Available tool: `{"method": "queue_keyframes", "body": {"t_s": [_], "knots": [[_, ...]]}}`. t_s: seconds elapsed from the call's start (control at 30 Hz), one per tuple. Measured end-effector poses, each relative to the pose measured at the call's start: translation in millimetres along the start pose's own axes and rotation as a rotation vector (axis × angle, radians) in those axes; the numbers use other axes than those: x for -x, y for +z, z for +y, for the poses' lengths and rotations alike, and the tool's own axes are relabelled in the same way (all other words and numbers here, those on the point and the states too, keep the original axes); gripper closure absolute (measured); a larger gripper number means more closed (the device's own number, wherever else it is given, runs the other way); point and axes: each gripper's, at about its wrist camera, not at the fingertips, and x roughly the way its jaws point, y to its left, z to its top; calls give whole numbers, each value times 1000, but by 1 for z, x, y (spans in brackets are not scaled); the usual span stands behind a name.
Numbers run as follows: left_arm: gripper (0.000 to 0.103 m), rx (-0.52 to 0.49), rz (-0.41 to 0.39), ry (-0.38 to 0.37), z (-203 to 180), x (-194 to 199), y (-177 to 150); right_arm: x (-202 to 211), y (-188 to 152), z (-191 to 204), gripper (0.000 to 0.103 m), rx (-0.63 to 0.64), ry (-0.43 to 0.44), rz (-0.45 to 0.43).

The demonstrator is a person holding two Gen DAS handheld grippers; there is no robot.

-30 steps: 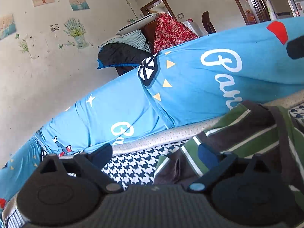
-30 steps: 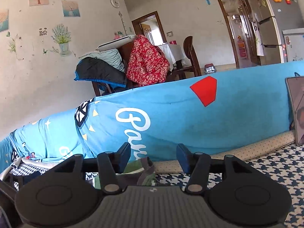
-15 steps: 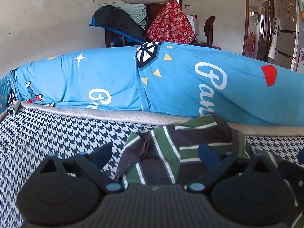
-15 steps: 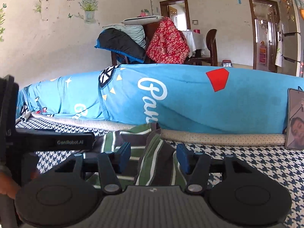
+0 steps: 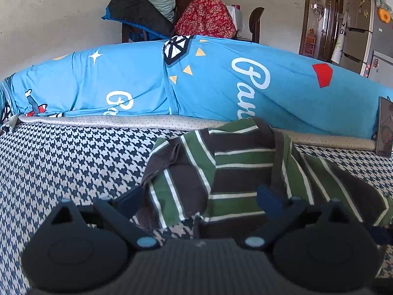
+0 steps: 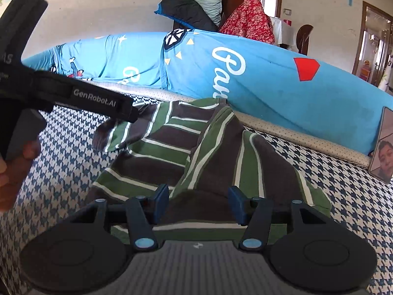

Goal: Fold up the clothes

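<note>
Green-and-brown striped shirt (image 5: 235, 172) lies crumpled on the houndstooth-patterned bed (image 5: 61, 162), just in front of a long blue printed bolster (image 5: 137, 81) along the far edge. Left claw (image 5: 200, 200) hangs low over the shirt's near left edge, fingers spread apart, nothing between them; right claw (image 6: 199, 204) sits over the shirt's near hem, fingers apart too, cloth bunched between but not pinched. Phone (image 6: 382, 147) leans against the bolster at right.
</note>
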Motion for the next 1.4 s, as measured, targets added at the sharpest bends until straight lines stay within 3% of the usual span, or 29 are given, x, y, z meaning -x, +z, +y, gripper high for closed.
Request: {"method": "queue_keyframes", "body": {"t_s": [0.43,0.5,0.57,0.6,0.67,0.83,1.13,1.4], "knots": [[4,22,29,-10,0,-9,0,-20,-9,12,48,103,-3,49],[4,25,32,-8,1,-10,0,-23,-10,12,53,104,-5,57],[4,25,36,-6,1,-11,-1,-26,-10,10,76,100,-20,68],[4,24,39,-5,0,-12,-2,-28,-10,8,80,94,-31,78],[4,20,47,-5,-1,-13,-2,-29,-9,4,88,69,-32,75],[4,10,61,-7,-3,-16,-5,-22,0,-12,96,-27,-53,18],[4,-35,114,-26,-17,-29,-17,-8,23,-64,96,-273,-186,-137],[4,-109,161,-53,-39,-39,-34,-19,31,-115,96,-405,-310,-183]]}}
